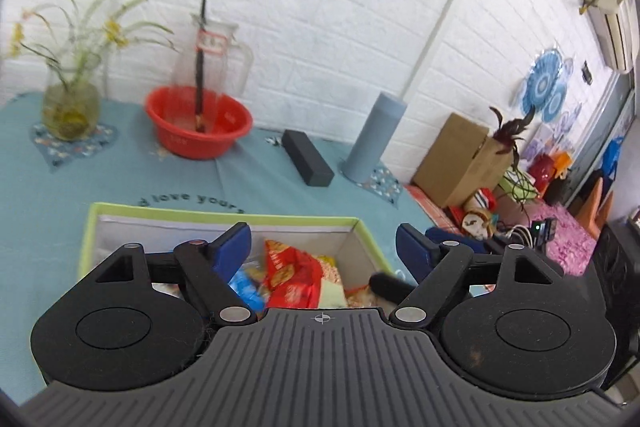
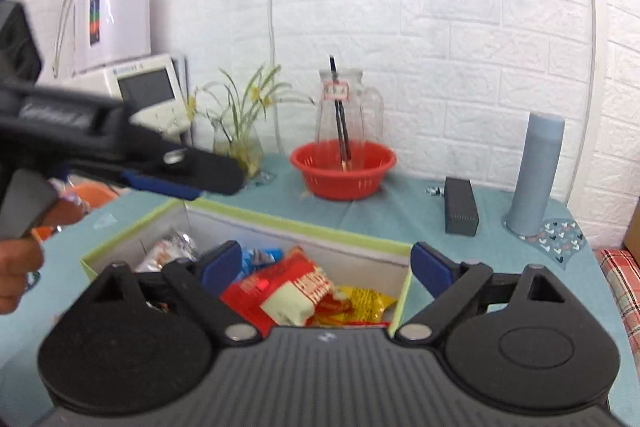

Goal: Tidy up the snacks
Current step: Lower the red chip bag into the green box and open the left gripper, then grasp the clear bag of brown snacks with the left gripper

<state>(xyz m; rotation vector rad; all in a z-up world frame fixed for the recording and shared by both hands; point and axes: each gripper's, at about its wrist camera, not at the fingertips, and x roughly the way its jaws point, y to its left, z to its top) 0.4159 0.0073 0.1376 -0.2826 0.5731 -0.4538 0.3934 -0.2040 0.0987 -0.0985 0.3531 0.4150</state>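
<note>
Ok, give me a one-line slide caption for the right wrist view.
Right gripper, jaws open and empty, above the green-rimmed box of snack packets; left gripper alongside.

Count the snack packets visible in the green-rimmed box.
4 in the right wrist view: a silver packet at the left, a blue one behind, a red-and-white one in the middle, a yellow one at the right. More may lie underneath.

The left gripper [image 1: 324, 247] tilts downward, its jaws spread wide with nothing between its blue pads [image 1: 234, 247]. The right gripper [image 2: 326, 265] tilts likewise, jaws apart and empty. At the left, a hand [image 2: 14, 269] grips the left gripper's handle.
</note>
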